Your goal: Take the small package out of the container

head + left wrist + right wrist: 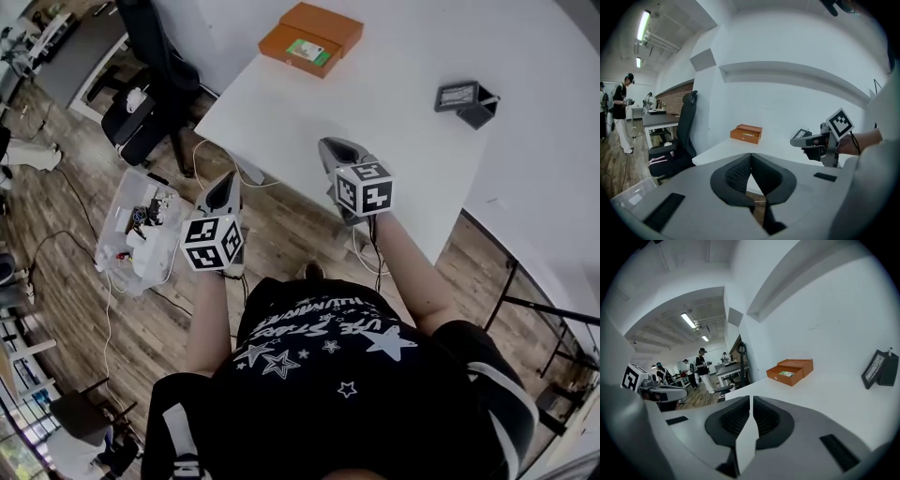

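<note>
Zero grip yet, approach step, with left tongs [224, 180] and right tongs [332, 147] closed and empty; calls for reaching the orange box [311, 36], then opening over the package [307, 51].

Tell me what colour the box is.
The box is orange, best seen in the head view.

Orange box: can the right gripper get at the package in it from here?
Probably, but not yet: the right gripper is only at the near edge of the table, the orange box far across. Bare tabletop lies between, and the green package shows uncovered.
</note>
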Motion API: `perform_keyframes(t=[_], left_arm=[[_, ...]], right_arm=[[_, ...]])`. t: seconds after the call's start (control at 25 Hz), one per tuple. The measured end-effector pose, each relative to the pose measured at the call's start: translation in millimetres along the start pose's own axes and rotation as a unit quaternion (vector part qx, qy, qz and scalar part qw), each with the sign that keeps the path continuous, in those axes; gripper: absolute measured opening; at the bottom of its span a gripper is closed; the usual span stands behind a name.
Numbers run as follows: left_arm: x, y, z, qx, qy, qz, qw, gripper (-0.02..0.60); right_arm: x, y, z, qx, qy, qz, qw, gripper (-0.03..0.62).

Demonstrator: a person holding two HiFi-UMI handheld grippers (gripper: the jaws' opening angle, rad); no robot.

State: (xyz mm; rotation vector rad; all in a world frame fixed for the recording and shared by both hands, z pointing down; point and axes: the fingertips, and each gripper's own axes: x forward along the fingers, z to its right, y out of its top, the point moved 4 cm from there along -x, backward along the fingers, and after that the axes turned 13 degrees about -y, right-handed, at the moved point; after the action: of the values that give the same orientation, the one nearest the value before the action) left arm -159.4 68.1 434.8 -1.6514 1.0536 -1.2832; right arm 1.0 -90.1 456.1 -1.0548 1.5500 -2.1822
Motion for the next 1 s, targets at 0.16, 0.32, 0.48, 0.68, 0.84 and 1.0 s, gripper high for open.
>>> perform_keyframes(t=[0.16,0.32,0.48,0.68,0.84,1.0], left_arm=[[21.6,11.6,-3.9,0.006,-0.006,-0.004,1.0,0.018],[41.4,22.5,-9.3,0.016,-0.021,-0.012,0.9996,0.018],[68.3,34.2,-22.9,0.033,-0.047,-0.014,0.9982,0.018],[113.1,51.2,-53.7,0.041,-0.079,-0.018,0.9959,0.018],[155.3,73.4,-84.2,0.051,-0.106,-0.024,0.9928,0.018],[202.3,97.0,-110.3,0.074,-0.144,-0.036,0.9862,0.018]], right_arm=[[13.1,3.4,16.0,0.015,-0.008,-0.007,1.0,0.052],[23.8,3.9,28.9,0.027,-0.024,-0.02,0.999,0.052],[39.3,5.0,38.3,0.034,-0.047,-0.029,0.998,0.052],[70.7,19.8,51.7,0.04,-0.072,-0.024,0.996,0.052],[102.2,39.7,64.6,0.049,-0.095,-0.019,0.994,0.052],[127.9,56.8,80.1,0.057,-0.121,-0.019,0.991,0.052]])
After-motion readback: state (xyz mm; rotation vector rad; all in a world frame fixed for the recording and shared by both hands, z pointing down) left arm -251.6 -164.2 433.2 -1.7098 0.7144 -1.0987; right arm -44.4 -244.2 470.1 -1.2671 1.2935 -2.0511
